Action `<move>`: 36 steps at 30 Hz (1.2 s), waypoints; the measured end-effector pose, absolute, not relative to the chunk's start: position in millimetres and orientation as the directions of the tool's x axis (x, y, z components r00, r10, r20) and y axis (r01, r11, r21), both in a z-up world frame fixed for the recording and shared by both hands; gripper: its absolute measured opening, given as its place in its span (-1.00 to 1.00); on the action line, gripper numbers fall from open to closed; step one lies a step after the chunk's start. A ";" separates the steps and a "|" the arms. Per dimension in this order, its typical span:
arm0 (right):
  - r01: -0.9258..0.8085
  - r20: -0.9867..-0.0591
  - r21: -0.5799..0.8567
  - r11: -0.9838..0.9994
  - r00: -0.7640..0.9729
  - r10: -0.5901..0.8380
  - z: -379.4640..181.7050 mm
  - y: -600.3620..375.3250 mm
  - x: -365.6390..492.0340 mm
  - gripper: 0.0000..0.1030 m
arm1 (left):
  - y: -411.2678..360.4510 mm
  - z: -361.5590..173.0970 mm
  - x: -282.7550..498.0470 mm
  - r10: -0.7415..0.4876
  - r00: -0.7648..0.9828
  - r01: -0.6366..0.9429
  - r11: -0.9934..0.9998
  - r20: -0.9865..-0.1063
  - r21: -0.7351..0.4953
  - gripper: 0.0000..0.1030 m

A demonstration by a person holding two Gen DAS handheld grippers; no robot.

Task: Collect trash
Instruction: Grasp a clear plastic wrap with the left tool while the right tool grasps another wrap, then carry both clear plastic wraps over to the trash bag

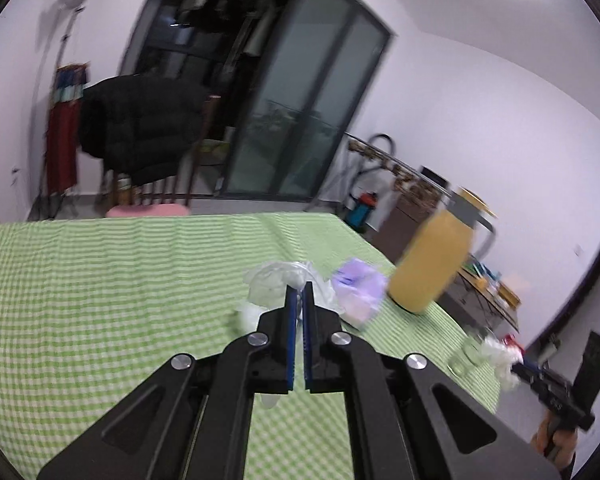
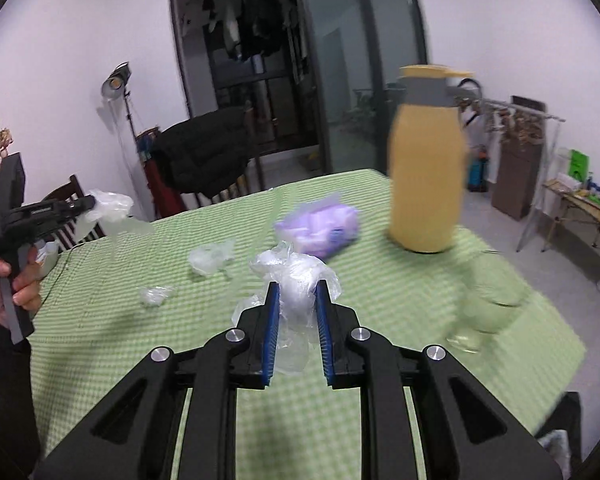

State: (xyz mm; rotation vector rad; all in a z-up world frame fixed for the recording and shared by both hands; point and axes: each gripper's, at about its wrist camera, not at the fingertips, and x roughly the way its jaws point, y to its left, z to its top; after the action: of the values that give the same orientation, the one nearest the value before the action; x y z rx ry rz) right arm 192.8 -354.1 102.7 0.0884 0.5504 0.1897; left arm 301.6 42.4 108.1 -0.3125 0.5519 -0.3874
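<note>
My left gripper [image 1: 299, 286] is shut on a piece of clear plastic wrap [image 1: 274, 278] that bulges past its blue pads, above the green checked tablecloth [image 1: 100, 280]. From the right wrist view the left gripper [image 2: 90, 202] is lifted at the left with that wrap [image 2: 112, 205] trailing from it. My right gripper [image 2: 298, 284] is shut on a crumpled clear plastic bag [image 2: 292, 266]. In the left wrist view it shows at the far right as the right gripper [image 1: 514, 364] with its white wad [image 1: 498, 354]. Two loose plastic scraps [image 2: 212, 258] [image 2: 154, 294] lie on the cloth [image 2: 380, 300].
A purple tissue pack [image 2: 320, 228] [image 1: 358, 284] lies mid-table beside a tall yellow jug [image 2: 426, 184] [image 1: 432, 264]. A clear drinking glass [image 2: 484, 312] [image 1: 466, 354] stands near the table's right edge. A chair with a black jacket [image 1: 140, 128] stands at the far side.
</note>
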 end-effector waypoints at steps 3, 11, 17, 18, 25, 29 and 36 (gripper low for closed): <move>-0.116 -0.494 0.120 0.986 0.854 0.160 107.0 -381.8 168.8 -0.65 | 11.5 117.7 285.5 -0.472 0.757 0.330 0.873 -0.452 -0.360 -1.00; -0.008 -0.450 0.141 0.990 0.890 0.071 105.2 -448.0 107.4 -0.65 | -66.3 142.5 231.6 -0.590 0.671 0.501 0.808 -0.449 -0.312 -1.00; 0.095 -0.424 0.171 0.981 0.906 -0.014 99.8 -507.4 42.3 -0.65 | -127.2 144.2 187.2 -0.639 0.612 0.571 0.765 -0.466 -0.298 -1.00; 0.109 -0.424 0.170 0.979 0.905 -0.027 98.3 -513.9 32.8 -0.65 | -139.9 142.9 178.2 -0.655 0.590 0.589 0.749 -0.472 -0.304 -1.00; 0.287 -0.490 0.172 0.942 0.855 -0.171 52.0 -584.5 -29.5 -0.64 | -255.1 150.0 131.3 -0.751 0.440 0.719 0.623 -0.492 -0.307 -1.00; 0.400 -0.648 0.185 0.898 0.736 -0.194 -14.1 -628.4 -42.0 -0.62 | -329.5 135.5 108.0 -0.789 0.327 0.798 0.526 -0.521 -0.296 -1.00; 0.498 -0.791 0.248 0.831 0.599 -0.124 -115.2 -666.5 -52.8 -0.61 | -436.0 62.0 86.6 -0.754 0.137 0.815 0.454 -0.642 -0.359 -1.00</move>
State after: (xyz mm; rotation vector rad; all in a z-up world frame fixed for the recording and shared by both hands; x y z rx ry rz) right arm -52.8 -666.5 -115.2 0.4792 0.8589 -0.3769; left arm 86.6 -436.0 62.0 0.0838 0.8730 -1.1372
